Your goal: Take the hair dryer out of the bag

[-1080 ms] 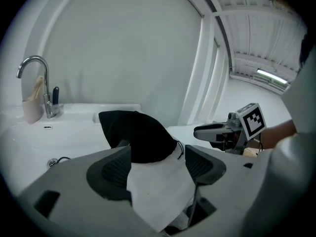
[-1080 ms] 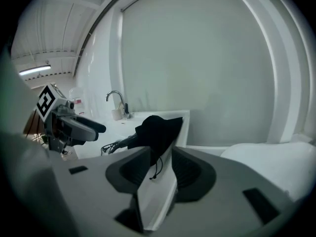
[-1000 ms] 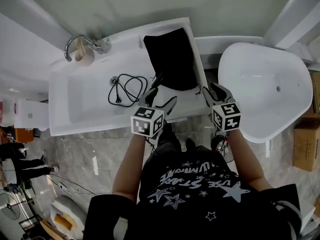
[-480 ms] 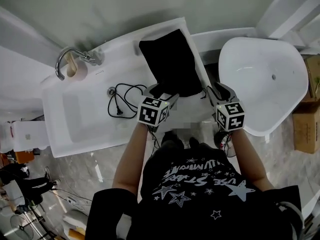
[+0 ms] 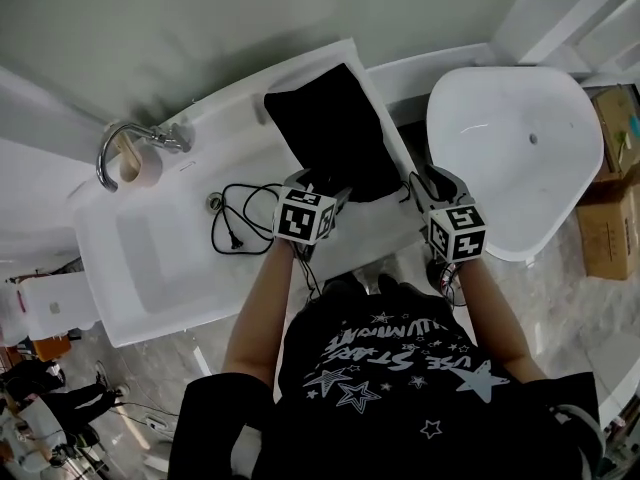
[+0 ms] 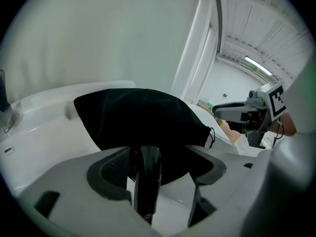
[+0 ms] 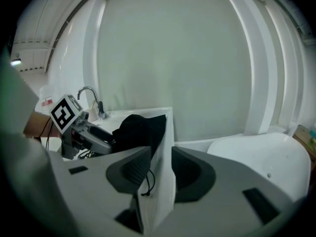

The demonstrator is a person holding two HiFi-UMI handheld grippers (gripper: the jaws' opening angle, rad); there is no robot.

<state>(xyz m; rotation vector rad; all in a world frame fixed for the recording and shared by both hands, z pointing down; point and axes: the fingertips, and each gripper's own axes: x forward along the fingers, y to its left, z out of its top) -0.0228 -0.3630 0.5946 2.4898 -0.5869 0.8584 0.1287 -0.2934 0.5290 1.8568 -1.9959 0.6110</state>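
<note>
Black cloth bag; glossy rounded handle inside slack left tool; right tool slack

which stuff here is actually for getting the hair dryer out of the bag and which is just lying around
For the job:
- black bag
- hair dryer handle, sticking out between the open jaws of the left claw
- black cord, likely the dryer's
- right claw, open

Just lying about:
- tap
- roll beside it
- bathtub
- cardboard boxes
</note>
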